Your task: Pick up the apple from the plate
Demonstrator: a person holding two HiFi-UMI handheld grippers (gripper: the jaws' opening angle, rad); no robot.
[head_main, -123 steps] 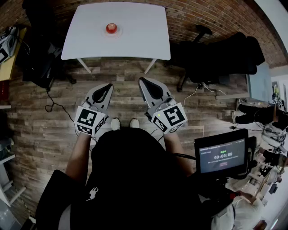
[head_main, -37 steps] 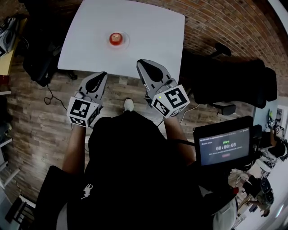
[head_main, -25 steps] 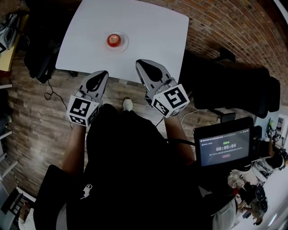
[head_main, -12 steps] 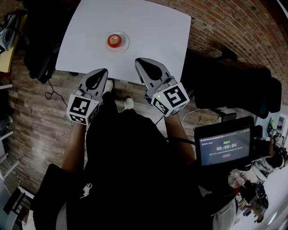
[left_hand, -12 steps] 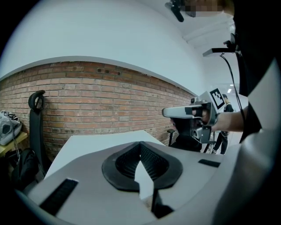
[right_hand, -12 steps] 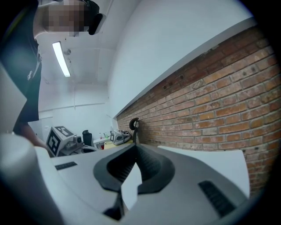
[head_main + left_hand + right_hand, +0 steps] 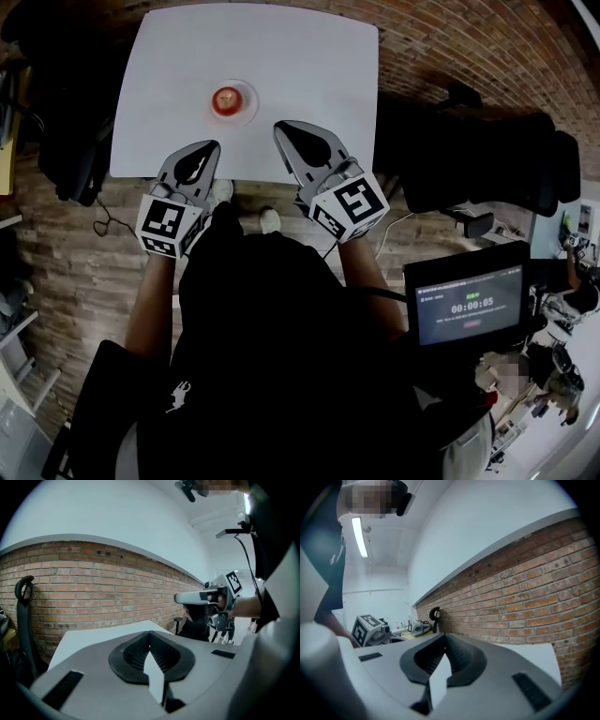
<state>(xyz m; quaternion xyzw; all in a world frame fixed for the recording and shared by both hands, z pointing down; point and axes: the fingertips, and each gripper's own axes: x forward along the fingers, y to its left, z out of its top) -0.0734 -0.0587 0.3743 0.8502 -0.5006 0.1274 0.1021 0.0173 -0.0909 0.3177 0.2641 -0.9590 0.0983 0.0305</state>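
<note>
I'm seeing a glossy red round apple (image 7: 225, 99) with a paler spot on top. Its pale, almost white round plate (image 7: 247, 101) nearly blends into the plain white rectangular table (image 7: 300, 56). My left gripper (image 7: 208, 146) is light grey plastic with black ribbed insets, and its cube carries black-and-white square markers. My right gripper (image 7: 281, 127) wears the same grey, black and marker pattern. The wooden plank floor (image 7: 75, 272) is streaky brown. The brick wall (image 7: 93, 583) runs reddish-brown with pale mortar lines under white paint. The person's black top (image 7: 281, 375) has a small white emblem. The black-framed monitor (image 7: 466, 307) glows grey.
</note>
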